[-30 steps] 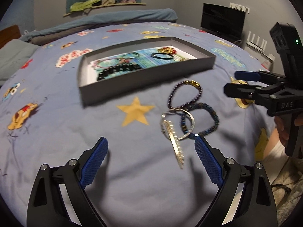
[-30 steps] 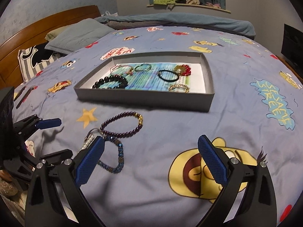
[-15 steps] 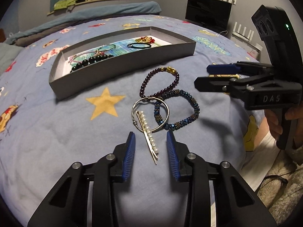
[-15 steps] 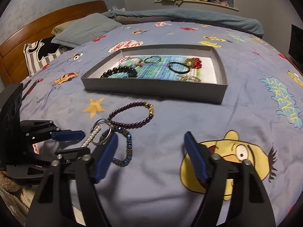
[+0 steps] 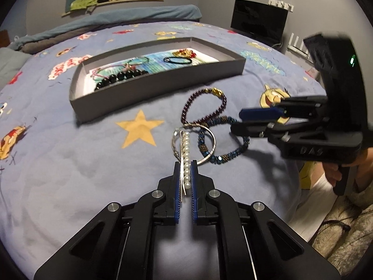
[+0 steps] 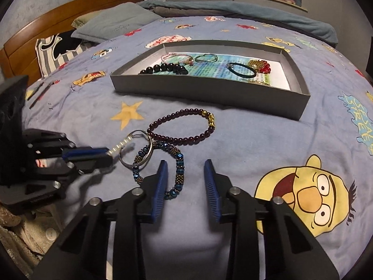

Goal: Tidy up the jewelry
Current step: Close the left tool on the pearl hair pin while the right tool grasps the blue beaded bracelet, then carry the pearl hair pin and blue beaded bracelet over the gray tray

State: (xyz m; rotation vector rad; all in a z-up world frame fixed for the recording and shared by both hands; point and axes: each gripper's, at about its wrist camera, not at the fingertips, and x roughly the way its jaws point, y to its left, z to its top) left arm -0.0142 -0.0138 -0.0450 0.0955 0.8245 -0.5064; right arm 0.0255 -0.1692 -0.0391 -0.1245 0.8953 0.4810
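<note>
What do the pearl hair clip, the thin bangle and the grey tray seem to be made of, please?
Pearl hair clip: a row of glossy white beads, likely faux pearl, on a thin silvery metal bar. Thin bangle: polished silver-coloured metal, judging by its bright glints. Grey tray: matte, thin, straight walls with sharp folded corners, probably cardboard.

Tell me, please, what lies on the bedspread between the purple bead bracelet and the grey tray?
Nothing: in the right wrist view, only bare blue bedspread separates the purple bead bracelet from the grey tray.

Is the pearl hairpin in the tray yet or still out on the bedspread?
Out. The pearl hairpin lies on the bedspread, between the closing blue pads of the left hand-held gripper, short of the grey tray.
</note>
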